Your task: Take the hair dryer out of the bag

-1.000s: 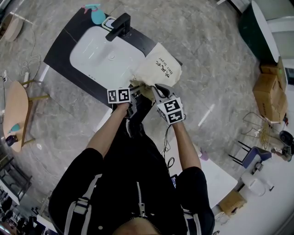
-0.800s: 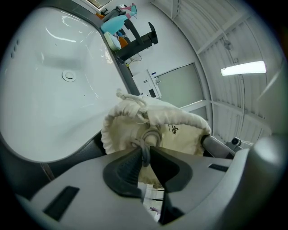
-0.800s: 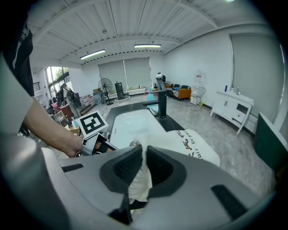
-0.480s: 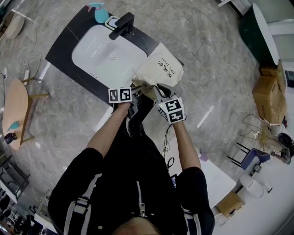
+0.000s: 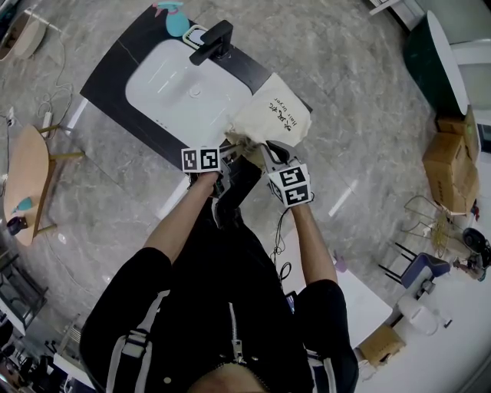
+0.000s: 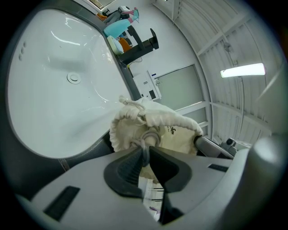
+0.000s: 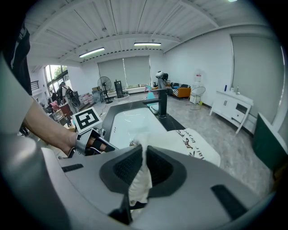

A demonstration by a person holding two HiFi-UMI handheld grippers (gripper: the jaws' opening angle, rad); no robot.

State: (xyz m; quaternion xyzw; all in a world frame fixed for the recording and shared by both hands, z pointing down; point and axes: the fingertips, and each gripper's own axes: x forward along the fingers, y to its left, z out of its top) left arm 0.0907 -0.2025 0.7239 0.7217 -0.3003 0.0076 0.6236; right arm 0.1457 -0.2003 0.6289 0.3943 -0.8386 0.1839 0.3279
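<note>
A cream drawstring bag (image 5: 274, 113) with dark print lies on the dark counter (image 5: 115, 73), right of the sink. Both grippers are at its gathered mouth. My left gripper (image 5: 229, 146) has just been closing, and it is shut on the bag's drawstring cord (image 6: 150, 137), which runs between its pads (image 6: 130, 168). My right gripper (image 5: 265, 150) is shut on a fold of the bag's cloth (image 7: 140, 179); the printed side of the bag (image 7: 193, 143) spreads beyond it. No hair dryer shows; the bag hides whatever is inside.
A white sink basin (image 5: 180, 92) with a black faucet (image 5: 213, 42) takes up the counter's left part, and a teal spray bottle (image 5: 175, 17) stands behind it. On the marble floor are a wooden side table (image 5: 27, 184) at left and cardboard boxes (image 5: 449, 161) at right.
The head view has shifted a little. Both grippers stay at the bag's mouth, and the bag lies where it did.
</note>
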